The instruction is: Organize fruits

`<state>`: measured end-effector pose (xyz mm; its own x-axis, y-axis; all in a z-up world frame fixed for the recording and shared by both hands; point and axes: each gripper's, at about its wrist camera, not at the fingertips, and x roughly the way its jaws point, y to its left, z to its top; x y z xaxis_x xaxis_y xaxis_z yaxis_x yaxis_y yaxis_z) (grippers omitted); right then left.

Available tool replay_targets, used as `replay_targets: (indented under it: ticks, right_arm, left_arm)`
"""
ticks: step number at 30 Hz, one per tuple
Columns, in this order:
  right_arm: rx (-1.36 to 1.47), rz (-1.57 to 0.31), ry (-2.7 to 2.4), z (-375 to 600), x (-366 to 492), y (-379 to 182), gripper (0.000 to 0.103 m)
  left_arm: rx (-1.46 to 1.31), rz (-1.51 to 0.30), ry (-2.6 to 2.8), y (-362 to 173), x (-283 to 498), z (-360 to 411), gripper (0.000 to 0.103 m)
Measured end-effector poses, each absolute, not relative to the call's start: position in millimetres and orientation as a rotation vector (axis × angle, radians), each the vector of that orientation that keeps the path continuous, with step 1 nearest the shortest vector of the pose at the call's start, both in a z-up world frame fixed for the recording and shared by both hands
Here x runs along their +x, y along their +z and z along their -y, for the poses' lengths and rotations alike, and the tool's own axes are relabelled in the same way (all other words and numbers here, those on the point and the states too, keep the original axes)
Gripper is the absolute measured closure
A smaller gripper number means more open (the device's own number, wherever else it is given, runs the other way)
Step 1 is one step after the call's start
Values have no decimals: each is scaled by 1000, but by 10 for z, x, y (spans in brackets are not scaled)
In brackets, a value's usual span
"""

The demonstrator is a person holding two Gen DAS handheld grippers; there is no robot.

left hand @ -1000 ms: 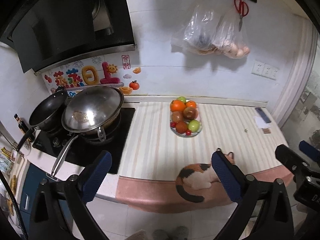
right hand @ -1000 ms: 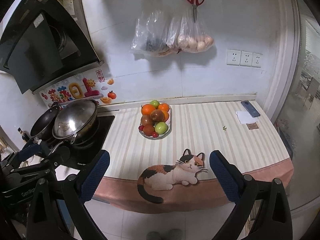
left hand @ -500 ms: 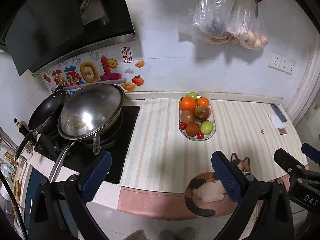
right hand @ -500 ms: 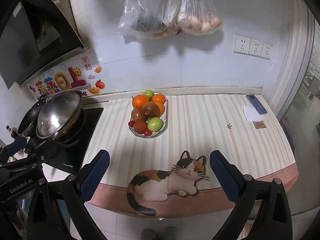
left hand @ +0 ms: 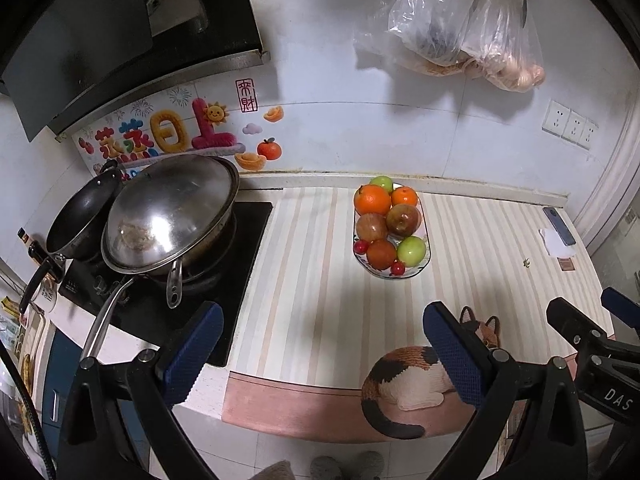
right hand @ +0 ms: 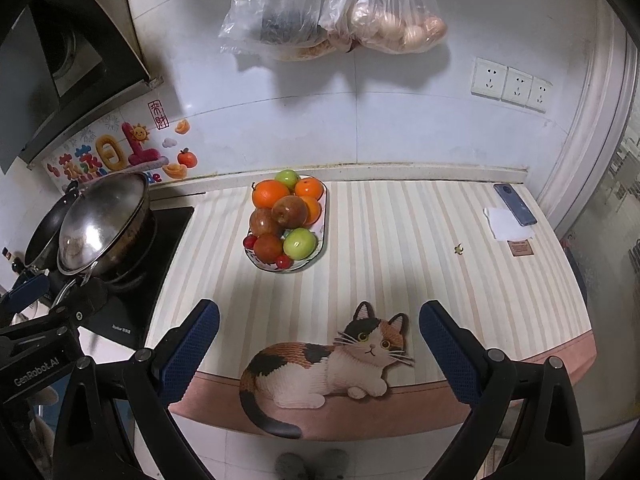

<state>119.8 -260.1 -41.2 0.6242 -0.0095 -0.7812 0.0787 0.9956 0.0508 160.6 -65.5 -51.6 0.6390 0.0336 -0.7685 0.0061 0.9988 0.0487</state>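
An oval glass dish (left hand: 425, 262) (right hand: 323, 200) heaped with fruit stands on the striped counter near the back wall. In it are oranges (left hand: 371, 199) (right hand: 270, 194), green apples (left hand: 411, 251) (right hand: 300, 243), brownish-red fruits (left hand: 403, 219) (right hand: 289, 211) and small red cherries (left hand: 397, 268). My left gripper (left hand: 320, 352) is open, empty, and hangs over the counter's front edge, well short of the dish. The right gripper (right hand: 320, 350) is open and empty too, above the cat picture (right hand: 332, 354).
A steel wok (left hand: 170, 216) and a black pan (left hand: 80, 216) sit on the hob at the left. A phone (right hand: 514, 209), paper and a small card lie at the right end. Plastic bags (right hand: 336, 4) hang on the wall above the dish.
Both grippers have moved forward and closer to the counter; the dish and hob now look larger and nearer. Both stayed open and empty.
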Motion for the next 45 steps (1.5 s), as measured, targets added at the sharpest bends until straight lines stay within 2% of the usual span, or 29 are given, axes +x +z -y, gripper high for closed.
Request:
replay_targets:
  ticks: [45]
  right_arm:
    - [61, -869, -8, 2517, 1211, -309, 1]
  left_arm:
    - [22, -870, 39, -484, 1533, 700, 0]
